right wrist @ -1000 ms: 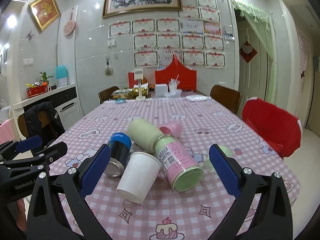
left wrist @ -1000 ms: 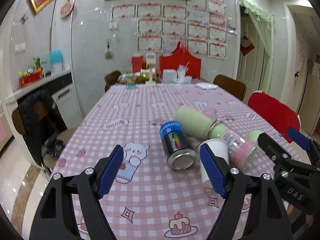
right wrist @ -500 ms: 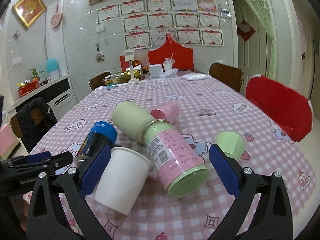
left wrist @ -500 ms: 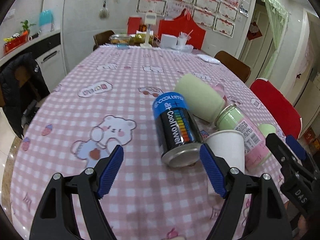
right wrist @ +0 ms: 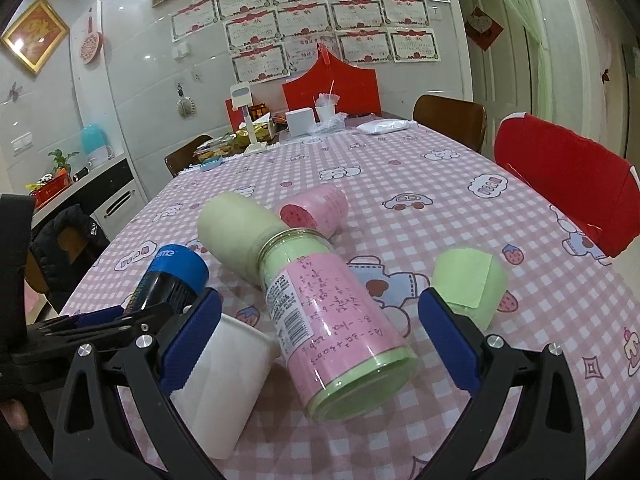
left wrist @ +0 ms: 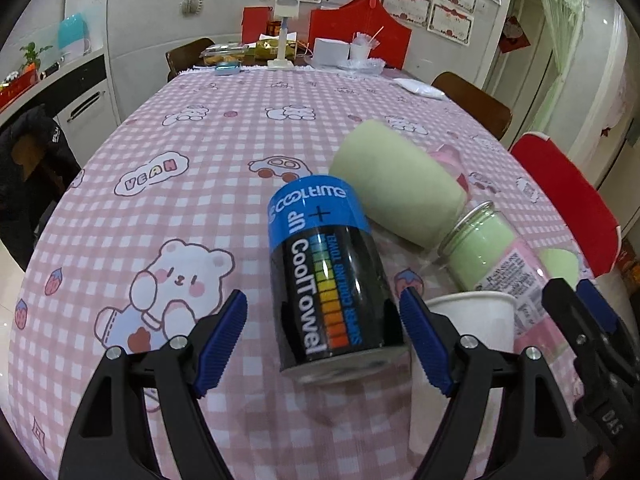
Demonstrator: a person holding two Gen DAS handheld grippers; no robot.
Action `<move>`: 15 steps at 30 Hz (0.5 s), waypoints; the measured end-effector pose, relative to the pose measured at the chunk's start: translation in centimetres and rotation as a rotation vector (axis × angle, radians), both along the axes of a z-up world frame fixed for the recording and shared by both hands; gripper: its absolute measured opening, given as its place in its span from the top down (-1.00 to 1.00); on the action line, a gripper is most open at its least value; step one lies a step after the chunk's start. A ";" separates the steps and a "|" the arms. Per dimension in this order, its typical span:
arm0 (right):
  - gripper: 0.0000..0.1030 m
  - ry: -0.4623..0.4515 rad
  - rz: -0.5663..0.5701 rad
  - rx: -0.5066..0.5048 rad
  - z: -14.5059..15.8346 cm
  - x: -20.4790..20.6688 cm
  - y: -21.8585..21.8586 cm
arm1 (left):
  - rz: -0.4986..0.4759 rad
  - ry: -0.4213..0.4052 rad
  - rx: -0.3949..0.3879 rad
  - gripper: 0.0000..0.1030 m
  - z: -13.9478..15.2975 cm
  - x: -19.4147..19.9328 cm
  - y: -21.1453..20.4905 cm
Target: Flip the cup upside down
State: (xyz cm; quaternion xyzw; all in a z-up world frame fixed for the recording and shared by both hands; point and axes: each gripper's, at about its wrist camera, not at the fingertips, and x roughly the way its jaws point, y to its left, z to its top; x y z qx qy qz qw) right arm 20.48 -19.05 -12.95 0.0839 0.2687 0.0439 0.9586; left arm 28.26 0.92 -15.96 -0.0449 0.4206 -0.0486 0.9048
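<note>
Lying on its side on the bench (right wrist: 460,184), the white cup (right wrist: 224,372) has not been flipped yet. Nothing holds it, so all of the job is left, I think: grab the cup, turn it over, and set it down on its rim.

The left hand-held gripper (left wrist: 322,338) has its two blue pads wide apart, one on each side of a black and blue can (left wrist: 328,276), and is not squeezing it. The right hand-held gripper (right wrist: 318,336) is wide apart too, with the cup just by its left pad and a pink and green jar (right wrist: 332,316) between the pads.

A pink checked cloth with bears and cars covers the bench. Red chairs (right wrist: 560,196) stand by it, and framed papers (right wrist: 320,28) hang on the white wall behind
</note>
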 end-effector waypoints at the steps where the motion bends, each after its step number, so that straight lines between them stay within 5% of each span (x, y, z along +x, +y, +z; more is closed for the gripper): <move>1: -0.85 0.003 0.000 -0.001 0.0 0.1 0.0 | -0.005 0.007 0.000 -0.51 -0.2 0.2 -0.1; 5: -0.85 0.005 0.002 -0.002 0.1 -0.1 0.1 | -0.010 0.049 -0.006 -0.49 -1.0 0.6 -0.2; 7: -0.85 0.008 0.000 -0.003 0.1 0.0 0.1 | -0.024 0.041 -0.011 -0.28 -0.9 0.3 -0.1; 15: -0.85 0.006 0.004 -0.020 0.4 -1.5 0.8 | -0.039 0.026 0.010 -0.28 -0.4 -2.9 1.0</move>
